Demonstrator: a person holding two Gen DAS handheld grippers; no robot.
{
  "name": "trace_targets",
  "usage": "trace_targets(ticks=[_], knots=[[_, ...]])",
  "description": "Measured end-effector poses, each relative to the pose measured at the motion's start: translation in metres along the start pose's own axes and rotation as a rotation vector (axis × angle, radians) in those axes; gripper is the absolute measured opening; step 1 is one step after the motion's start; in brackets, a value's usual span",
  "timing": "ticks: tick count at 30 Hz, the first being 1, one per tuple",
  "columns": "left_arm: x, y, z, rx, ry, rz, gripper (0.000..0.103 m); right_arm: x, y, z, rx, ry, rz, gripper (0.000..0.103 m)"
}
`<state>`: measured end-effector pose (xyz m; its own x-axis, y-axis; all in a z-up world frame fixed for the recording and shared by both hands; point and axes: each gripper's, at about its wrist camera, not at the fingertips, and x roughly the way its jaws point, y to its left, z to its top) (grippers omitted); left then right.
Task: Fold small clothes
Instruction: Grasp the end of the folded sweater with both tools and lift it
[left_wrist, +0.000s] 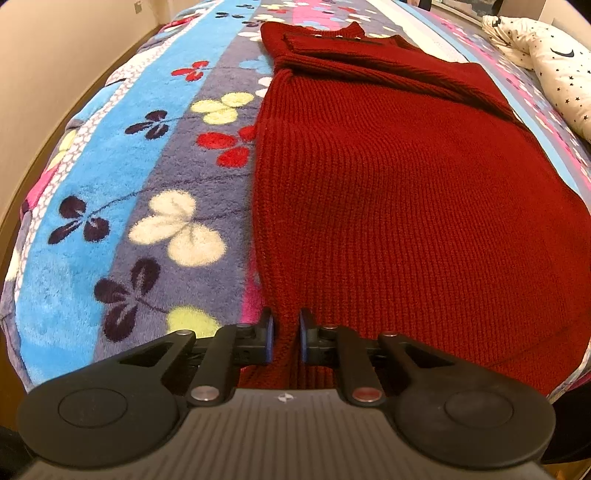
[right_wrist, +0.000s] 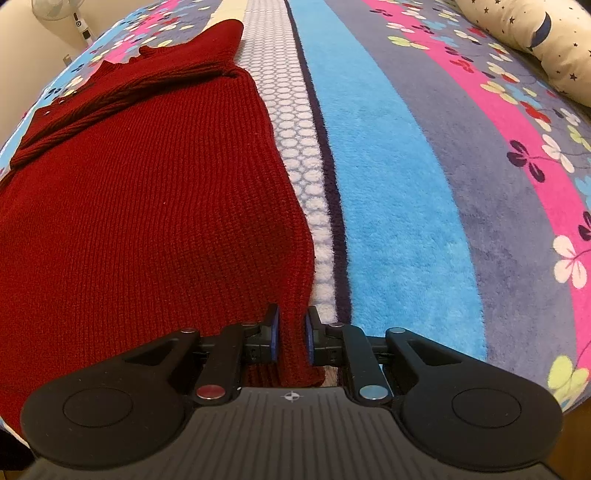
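Observation:
A dark red knit sweater (left_wrist: 399, 177) lies flat on a flowered blanket, its sleeves folded across the far end near the collar. My left gripper (left_wrist: 286, 338) is shut on the sweater's near left hem corner. The sweater also shows in the right wrist view (right_wrist: 147, 206). My right gripper (right_wrist: 291, 341) is shut on the near right hem corner, with red knit pinched between the pads. Both grippers sit at the bed's near edge.
The striped flowered blanket (left_wrist: 122, 206) covers the bed; it also shows in the right wrist view (right_wrist: 424, 184). A star-print pillow (left_wrist: 554, 66) lies at the far right, also seen in the right wrist view (right_wrist: 535, 33). A fan (right_wrist: 62, 11) stands far left. A wall runs along the left.

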<state>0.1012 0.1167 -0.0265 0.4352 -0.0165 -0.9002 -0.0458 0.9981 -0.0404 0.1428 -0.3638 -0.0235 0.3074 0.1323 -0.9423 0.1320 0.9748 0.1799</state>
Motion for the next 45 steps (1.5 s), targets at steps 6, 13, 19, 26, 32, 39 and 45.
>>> trace_targets(ticks=[6,13,19,26,32,39,45], knots=[[0.001,0.000,0.001,-0.008,0.006,-0.001,0.015,0.000,0.001,0.000,-0.006,0.000,-0.005,0.014],[0.001,0.001,0.001,-0.009,0.007,0.002,0.019,0.003,0.002,0.000,-0.009,0.006,-0.059,0.037],[0.001,-0.001,0.000,0.011,0.004,0.002,0.017,0.003,0.005,-0.001,-0.024,0.007,-0.022,0.021],[-0.008,0.001,0.001,0.007,-0.045,-0.039,0.011,-0.009,-0.004,0.004,0.040,-0.054,0.061,0.011],[-0.050,-0.003,0.005,0.024,-0.228,-0.181,0.010,-0.051,-0.007,0.012,0.080,-0.243,0.252,0.011],[-0.118,-0.006,0.018,0.058,-0.448,-0.308,0.008,-0.121,-0.020,0.017,0.078,-0.466,0.457,0.010],[-0.167,0.019,0.012,0.006,-0.574,-0.412,0.007,-0.166,-0.047,0.008,0.134,-0.567,0.519,0.009]])
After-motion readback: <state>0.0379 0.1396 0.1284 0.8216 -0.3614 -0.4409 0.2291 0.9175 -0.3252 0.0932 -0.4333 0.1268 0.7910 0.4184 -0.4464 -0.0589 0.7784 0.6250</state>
